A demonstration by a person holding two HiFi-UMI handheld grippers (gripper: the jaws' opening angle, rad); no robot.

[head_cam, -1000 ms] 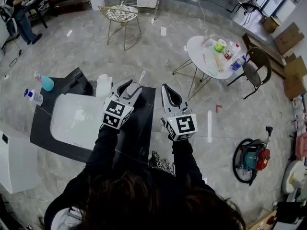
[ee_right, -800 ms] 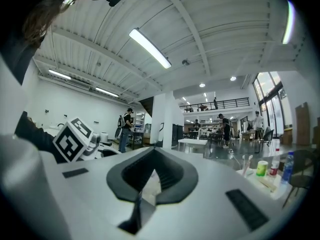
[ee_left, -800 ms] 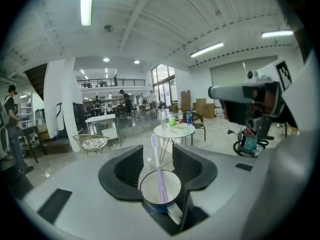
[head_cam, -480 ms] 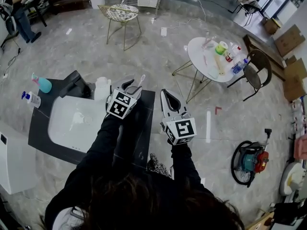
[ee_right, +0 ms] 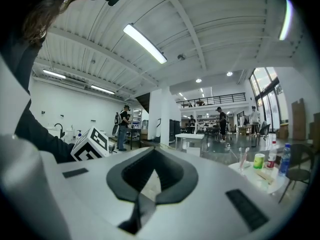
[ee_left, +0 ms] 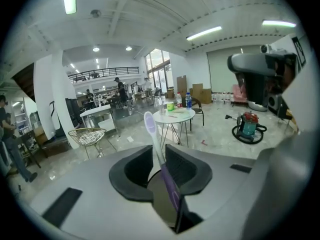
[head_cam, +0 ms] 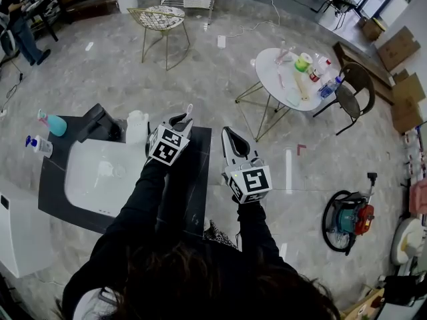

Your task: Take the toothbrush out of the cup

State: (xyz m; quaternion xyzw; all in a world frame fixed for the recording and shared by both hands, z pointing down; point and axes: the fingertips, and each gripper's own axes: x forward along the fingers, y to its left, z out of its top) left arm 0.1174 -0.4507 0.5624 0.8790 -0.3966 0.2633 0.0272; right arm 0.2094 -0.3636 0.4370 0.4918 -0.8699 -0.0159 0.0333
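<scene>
A toothbrush (ee_left: 150,126) with a pale head and purple handle stands upright between the jaws of my left gripper (ee_left: 159,156). Those jaws are closing, and a little room still shows beside the handle. The grey round shape under them may be the cup; I cannot tell. In the head view the brush head (head_cam: 189,109) sticks out past the left gripper (head_cam: 179,120) over the black counter, and the cup is hidden under the gripper. My right gripper (head_cam: 230,133) hovers to the right at the counter's edge, shut and empty, as the right gripper view (ee_right: 153,151) shows.
The black counter (head_cam: 193,199) holds a white basin (head_cam: 100,175), a black tap (head_cam: 100,122), a white dispenser (head_cam: 135,125) and two bottles (head_cam: 53,122) at the far left. On the floor beyond stand a round white table (head_cam: 287,72) and a wire chair (head_cam: 157,19); a vacuum cleaner (head_cam: 350,215) sits at the right.
My left gripper has moved forward and down until its jaws sit around the toothbrush. The right gripper has sunk slightly and stays shut.
</scene>
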